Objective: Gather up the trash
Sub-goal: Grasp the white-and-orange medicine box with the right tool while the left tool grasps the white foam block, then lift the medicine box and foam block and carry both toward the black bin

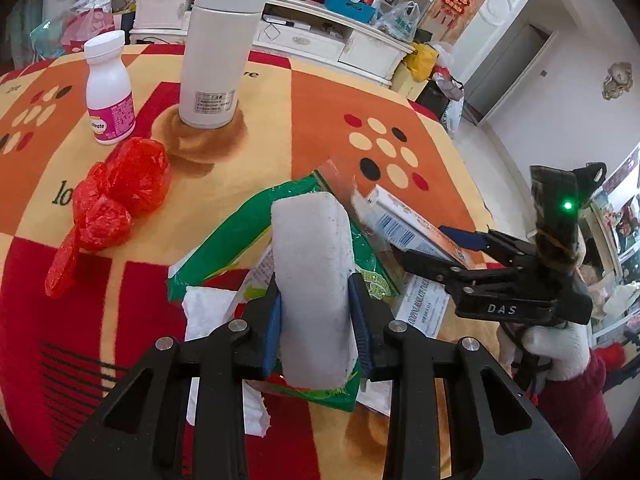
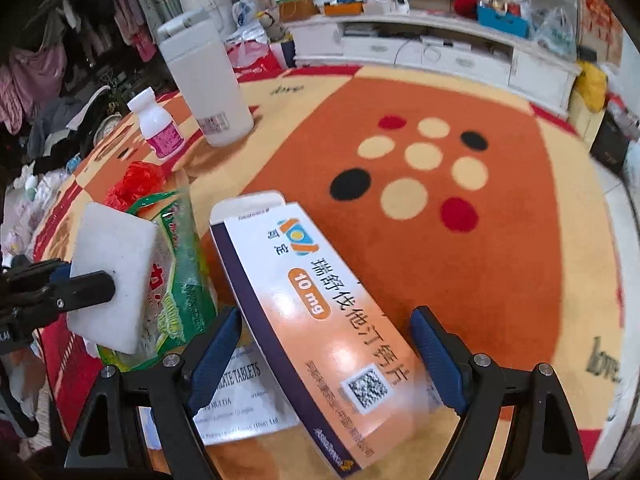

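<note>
Foam block (image 1: 314, 288) sits gripped in my left claw (image 1: 316, 316); right claw (image 2: 328, 364) gapes around the medicine box (image 2: 320, 312). Red bag (image 1: 116, 196) at ten o'clock remains uncollected.

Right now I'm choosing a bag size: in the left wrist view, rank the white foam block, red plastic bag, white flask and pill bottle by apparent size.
1. white foam block, inflated by nearness
2. white flask
3. red plastic bag, close to the flask
4. pill bottle
</note>
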`<state>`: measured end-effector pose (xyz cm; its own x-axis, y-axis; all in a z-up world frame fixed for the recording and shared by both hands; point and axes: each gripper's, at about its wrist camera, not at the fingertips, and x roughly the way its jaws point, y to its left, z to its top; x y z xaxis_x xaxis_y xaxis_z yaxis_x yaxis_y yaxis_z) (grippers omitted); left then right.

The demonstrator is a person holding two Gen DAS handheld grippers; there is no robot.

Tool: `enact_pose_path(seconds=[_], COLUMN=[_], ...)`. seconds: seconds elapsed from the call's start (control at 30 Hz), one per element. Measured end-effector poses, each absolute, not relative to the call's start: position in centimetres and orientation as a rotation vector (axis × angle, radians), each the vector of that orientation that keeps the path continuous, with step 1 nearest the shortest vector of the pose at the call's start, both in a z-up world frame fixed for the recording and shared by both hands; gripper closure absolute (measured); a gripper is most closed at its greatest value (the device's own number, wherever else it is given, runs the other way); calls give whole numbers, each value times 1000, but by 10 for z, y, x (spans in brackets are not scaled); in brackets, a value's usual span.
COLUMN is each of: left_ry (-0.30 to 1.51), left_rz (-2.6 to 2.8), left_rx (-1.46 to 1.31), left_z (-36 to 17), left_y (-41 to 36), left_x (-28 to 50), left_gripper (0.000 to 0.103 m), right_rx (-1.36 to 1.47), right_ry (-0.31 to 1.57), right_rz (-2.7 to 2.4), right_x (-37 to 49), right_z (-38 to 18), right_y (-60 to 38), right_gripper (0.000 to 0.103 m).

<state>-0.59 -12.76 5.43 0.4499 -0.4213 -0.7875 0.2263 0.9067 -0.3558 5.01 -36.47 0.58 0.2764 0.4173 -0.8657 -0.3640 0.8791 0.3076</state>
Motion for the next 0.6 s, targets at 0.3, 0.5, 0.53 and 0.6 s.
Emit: enact_pose_path(seconds=[0.3, 0.5, 0.53, 0.6], left_ry=[1030, 1017, 1017, 1018], left_rz=[-405, -430, -433, -439], left_rx=[-221, -223, -223, -225], left_z=[52, 62, 63, 65], left_y=[-131, -130, -130, -129], left_x=[-6, -20, -23, -29], left_gripper=[74, 74, 74, 74], right_rx=[168, 118, 113, 112], right_ry=[1124, 1123, 1125, 1128], right_rz=[490, 385, 370, 342], right_x=[19, -35, -42, -57], right_z=[23, 40, 40, 39], right_y=[-380, -384, -384, -387], right_gripper=[44, 44, 44, 44])
